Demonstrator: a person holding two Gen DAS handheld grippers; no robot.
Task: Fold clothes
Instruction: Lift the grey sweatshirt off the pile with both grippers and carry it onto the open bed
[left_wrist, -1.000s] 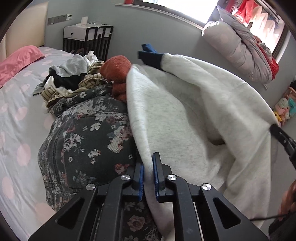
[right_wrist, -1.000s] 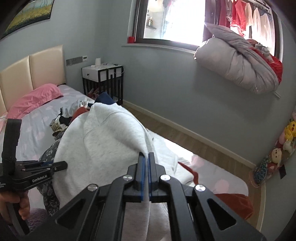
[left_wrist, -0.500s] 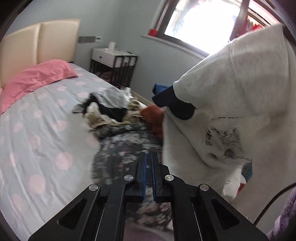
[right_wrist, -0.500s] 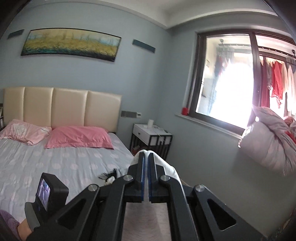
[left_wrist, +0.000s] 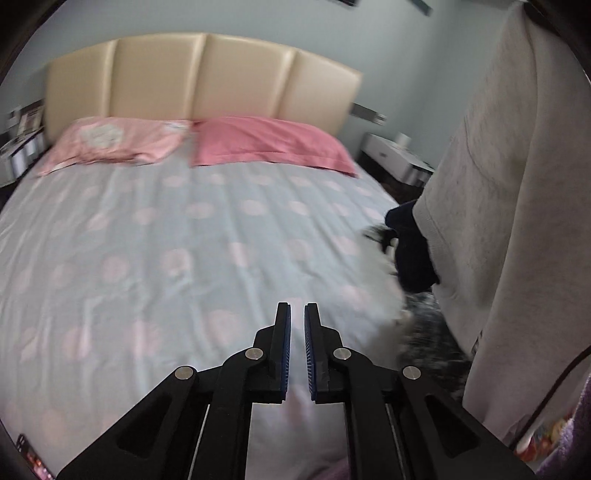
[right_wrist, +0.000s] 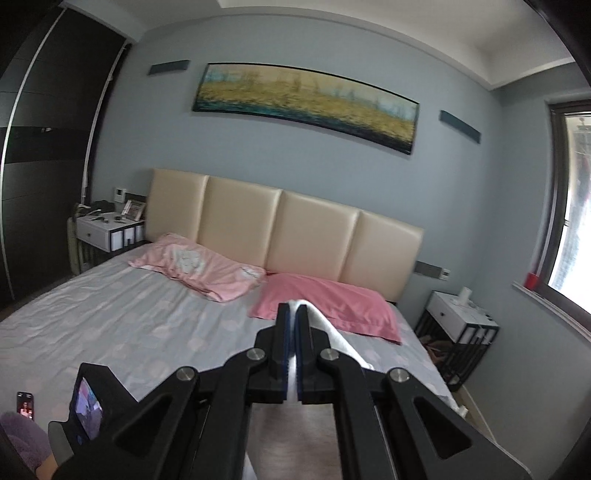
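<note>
Two tongs are in play above a wide bed (left_wrist: 155, 258) with a pale blue sheet dotted in pink. From the left wrist view, the left tongs (left_wrist: 297, 317) hang over the bare sheet with a narrow gap between their blue-lined jaws; the jaws are opening and nothing sits between them. To their right, a light grey sweatshirt (left_wrist: 509, 206) hangs in the air as a long drape, its dark navy cuff (left_wrist: 410, 251) dangling just above a blurred heap of clothes (left_wrist: 424, 332) at the bed's right edge, where black-and-white patterned fabric shows. From the right wrist view, the right tongs (right_wrist: 291, 314) are pressed together on a fold of the same pale sweatshirt (right_wrist: 325, 325), which runs up between the jaws and falls away below them. Beyond lie two pink pillows (right_wrist: 325, 299) against a cream padded headboard (right_wrist: 280, 225), with a long landscape painting (right_wrist: 306, 103) on the blue-grey wall above. White nightstands (right_wrist: 458, 314) stand on either side of the bed, and a window (right_wrist: 572, 206) glares at the right. At lower left a small lit screen (right_wrist: 88, 410) on the other handle shows, beside a phone (right_wrist: 25, 405) lying on the sheet.
</note>
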